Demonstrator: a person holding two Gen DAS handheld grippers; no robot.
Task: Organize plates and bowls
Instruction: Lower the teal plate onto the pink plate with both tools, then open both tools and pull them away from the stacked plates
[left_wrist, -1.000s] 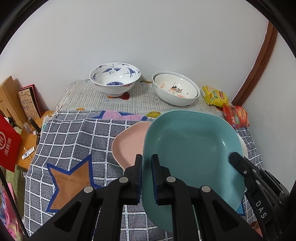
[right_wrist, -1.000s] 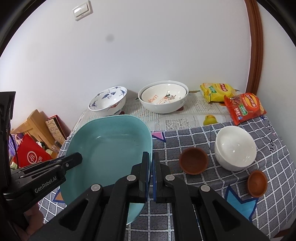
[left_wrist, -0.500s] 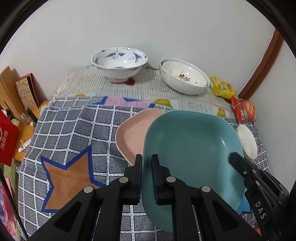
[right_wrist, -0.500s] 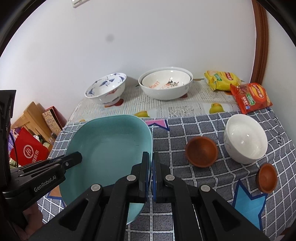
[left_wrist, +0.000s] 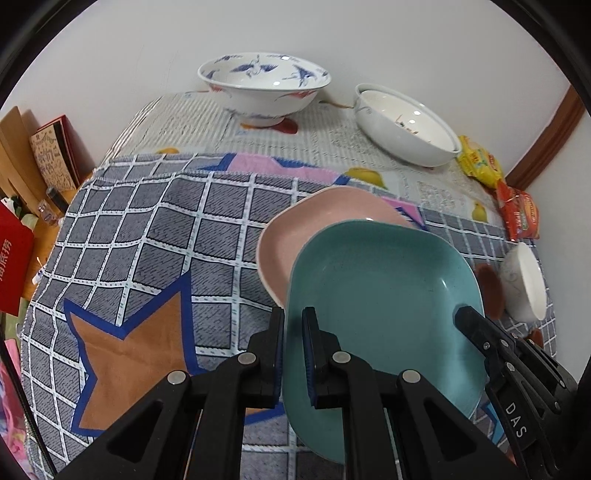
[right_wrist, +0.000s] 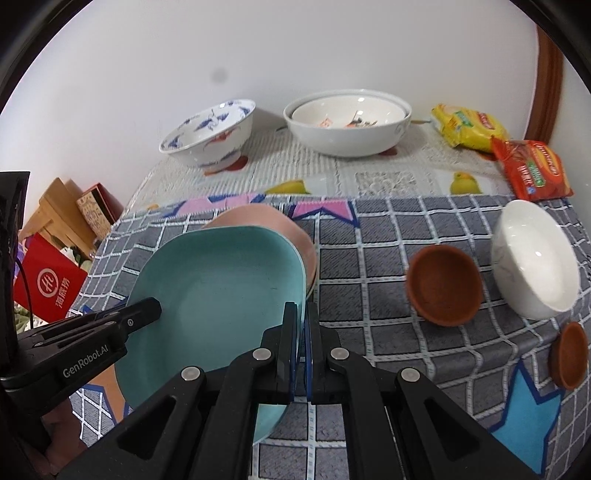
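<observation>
Both grippers have lowered the teal plate (left_wrist: 384, 295) closer to the table since the earlier frames; it now overlaps more of the pink plate (left_wrist: 317, 221) lying beneath on the checked cloth (left_wrist: 147, 236). Left gripper (left_wrist: 293, 332) is clamped on the teal plate's left rim, rim pinched between its pads. Right gripper (right_wrist: 301, 325) is clamped on the opposite rim likewise. Whether teal touches pink cannot be told.

Blue-patterned bowl (left_wrist: 264, 86) stands at the table's far edge. Nested white bowls (right_wrist: 347, 122) stand just beside it, to its right. Yellow packet (right_wrist: 467, 125) and red packet (right_wrist: 532, 168) lie near the far right corner. Small white bowl (right_wrist: 535, 258) sits right of the plates, with a brown bowl (right_wrist: 443, 284) just beside it and a smaller brown dish (right_wrist: 569, 354) nearer the cloth's edge.
</observation>
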